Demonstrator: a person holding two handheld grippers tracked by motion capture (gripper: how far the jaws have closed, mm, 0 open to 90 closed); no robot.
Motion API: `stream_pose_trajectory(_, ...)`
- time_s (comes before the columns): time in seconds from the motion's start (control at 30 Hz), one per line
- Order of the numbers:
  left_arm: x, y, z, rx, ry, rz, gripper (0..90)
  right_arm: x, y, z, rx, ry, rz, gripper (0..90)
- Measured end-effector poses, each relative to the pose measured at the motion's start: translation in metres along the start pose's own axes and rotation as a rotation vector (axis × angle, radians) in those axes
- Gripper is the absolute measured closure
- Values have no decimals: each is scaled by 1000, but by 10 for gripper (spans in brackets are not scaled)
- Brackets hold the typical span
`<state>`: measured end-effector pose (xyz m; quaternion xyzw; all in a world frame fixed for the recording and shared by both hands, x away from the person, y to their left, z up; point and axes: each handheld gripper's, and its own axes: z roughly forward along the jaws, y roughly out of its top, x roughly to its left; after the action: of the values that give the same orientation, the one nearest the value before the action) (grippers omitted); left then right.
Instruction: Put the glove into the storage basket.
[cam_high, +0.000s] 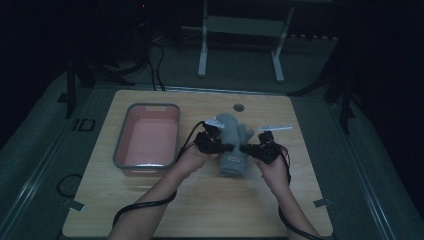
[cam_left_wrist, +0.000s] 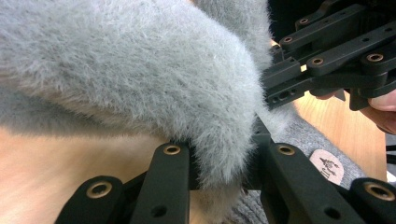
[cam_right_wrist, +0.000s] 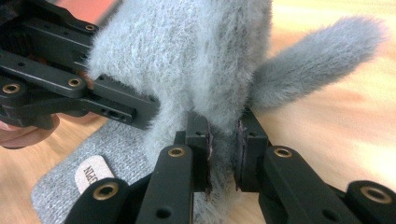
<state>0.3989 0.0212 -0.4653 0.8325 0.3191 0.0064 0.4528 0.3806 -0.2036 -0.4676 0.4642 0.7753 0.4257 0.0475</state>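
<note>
A grey fuzzy mitten (cam_high: 231, 137) lies in the middle of the wooden table (cam_high: 210, 200), held from both sides. My left gripper (cam_high: 226, 147) is shut on its left edge, and fur bulges between the jaws in the left gripper view (cam_left_wrist: 223, 163). My right gripper (cam_high: 246, 148) is shut on the right edge, its pads pinching fur (cam_right_wrist: 223, 149). The mitten's thumb (cam_right_wrist: 317, 56) sticks out to the right. A knit grey cuff (cam_right_wrist: 65, 186) with a tan patch (cam_right_wrist: 91, 173) rests on the wood below. Each gripper view also has the other gripper close by, across the fur.
A pink bin with a grey rim (cam_high: 119, 147) stands left of the mitten, close to my left hand. A round hole (cam_high: 238, 107) sits near the table's far edge. A white metal stand (cam_high: 202, 60) is on the floor beyond the table.
</note>
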Motion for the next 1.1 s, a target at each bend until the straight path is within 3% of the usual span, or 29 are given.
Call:
stream_pose_trajectory(0.2,7,7,-32,-2,31,20,776,24,23,4,-13,5,-42,790)
stream_pose_trajectory(0.63,30,13,-116,4,128,25,776,82,74,31,-33,91,-79,792)
stream_pose_trajectory(0.8,40,6,-144,-14,177,13,776,108,90,46,-39,108,-100,792)
stream_pose_trajectory(1.1,70,-20,-188,-12,199,-18,775,147,106,83,-7,144,-120,791)
